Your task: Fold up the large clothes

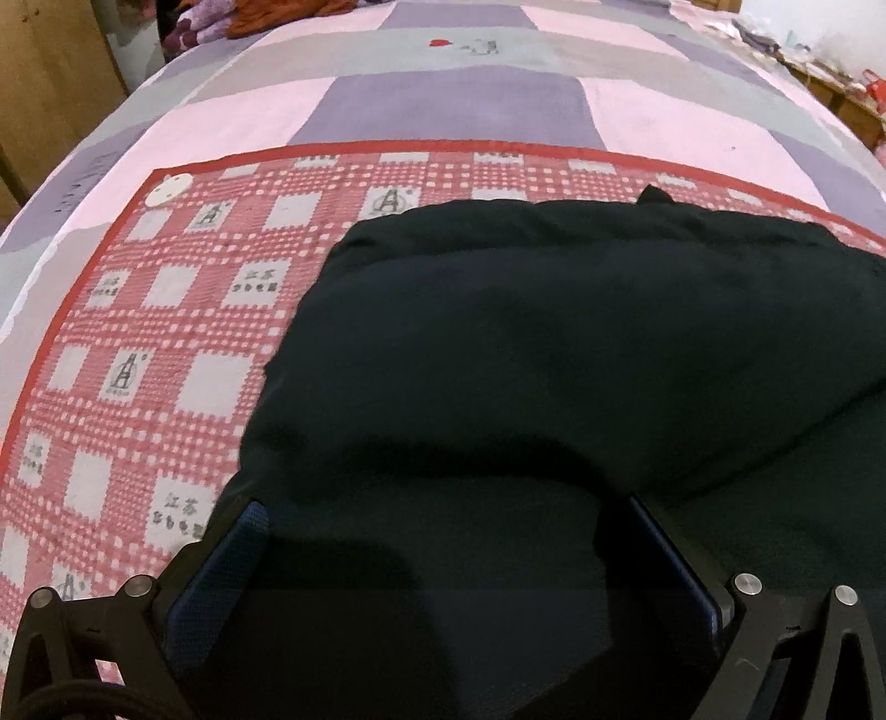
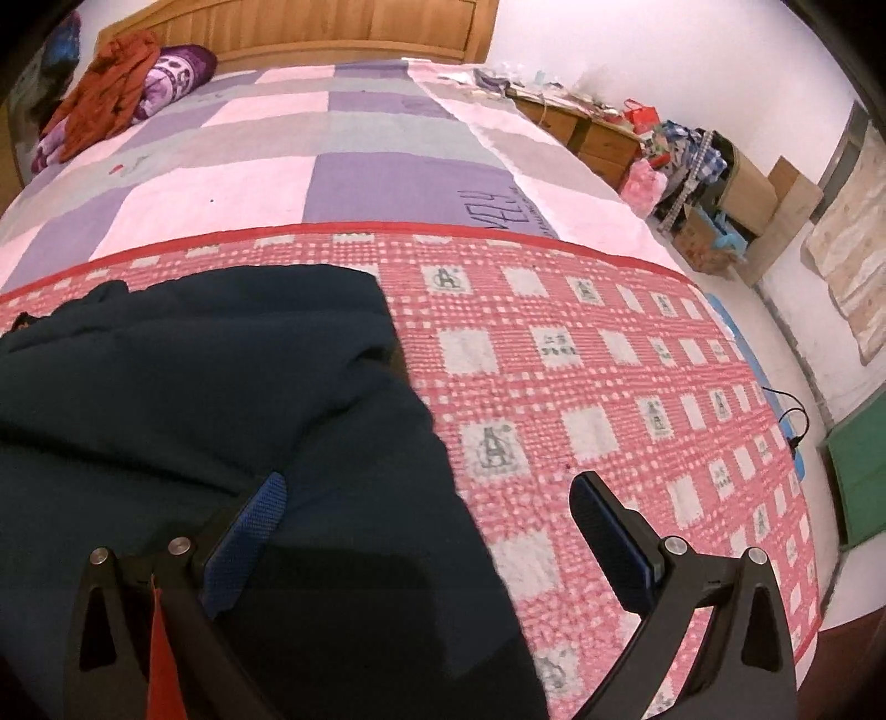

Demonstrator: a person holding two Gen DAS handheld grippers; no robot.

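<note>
Jaws wide open and empty on both grippers, left gripper (image 1: 443,554) and right gripper (image 2: 432,531), over the dark garment (image 1: 554,343) lying crosswise on the bed (image 1: 443,105); only the right view shows the headboard (image 2: 332,27).

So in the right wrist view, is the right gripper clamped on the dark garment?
No, the right gripper is open, its fingers spread over the dark garment edge.

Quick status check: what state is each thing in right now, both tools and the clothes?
Left tool: open, over the dark garment.
Right tool: open, straddling the garment's right edge.
Dark garment: partly folded, rumpled, on the checked blanket.
Red checked blanket: spread flat on the bed.
Orange clothing: heaped by the headboard.
</note>
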